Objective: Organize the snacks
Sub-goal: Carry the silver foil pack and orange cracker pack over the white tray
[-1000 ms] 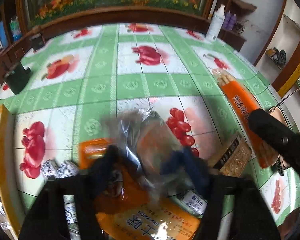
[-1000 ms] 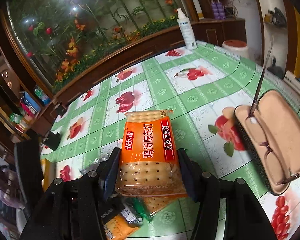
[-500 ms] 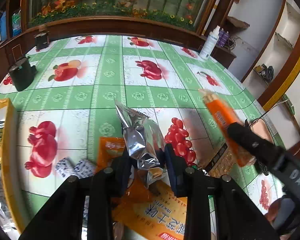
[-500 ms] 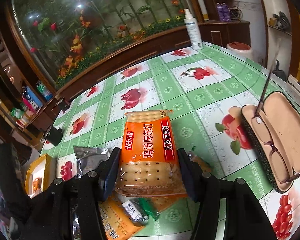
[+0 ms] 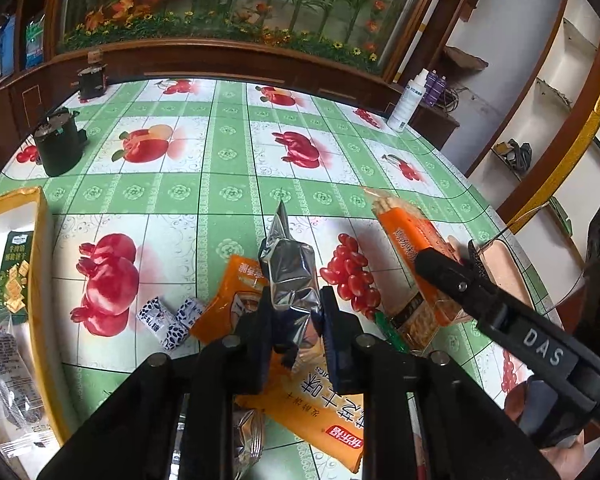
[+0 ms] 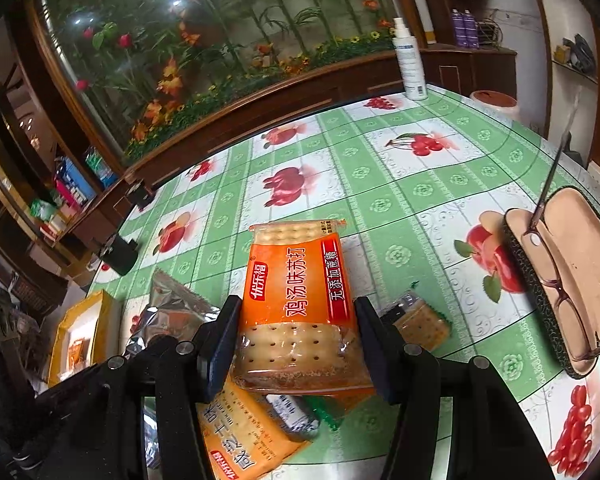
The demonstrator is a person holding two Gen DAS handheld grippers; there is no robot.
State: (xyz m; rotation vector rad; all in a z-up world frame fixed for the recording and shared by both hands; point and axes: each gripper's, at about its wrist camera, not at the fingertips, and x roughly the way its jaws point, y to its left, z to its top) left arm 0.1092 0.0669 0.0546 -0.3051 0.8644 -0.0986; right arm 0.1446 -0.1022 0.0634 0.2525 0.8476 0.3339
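My left gripper [image 5: 294, 304] is closing its jaws on a crumpled silver foil packet [image 5: 288, 264], and the pads press its lower part. The packet stands upright above the snack pile; it also shows at the left of the right wrist view as the foil packet [image 6: 168, 312]. My right gripper [image 6: 296, 320] is shut on an orange cracker pack [image 6: 296, 280], held above the table. That cracker pack [image 5: 412, 240] appears at the right of the left wrist view. Below lie a long orange biscuit pack [image 5: 324, 412], another orange pouch [image 5: 236, 296] and small white-and-blue sweets [image 5: 168, 320].
A yellow tray [image 5: 40, 240] with snack packs in it sits at the table's left edge. An open glasses case [image 6: 564, 280] with glasses lies at the right. A spray bottle [image 5: 408, 100] and a black pot [image 5: 58, 148] stand at the far side of the green fruit-print tablecloth [image 5: 228, 152].
The left gripper's jaws closed onto the silver foil packet and raised it off the pile. The right gripper kept its hold on the cracker pack and drifted a little sideways.
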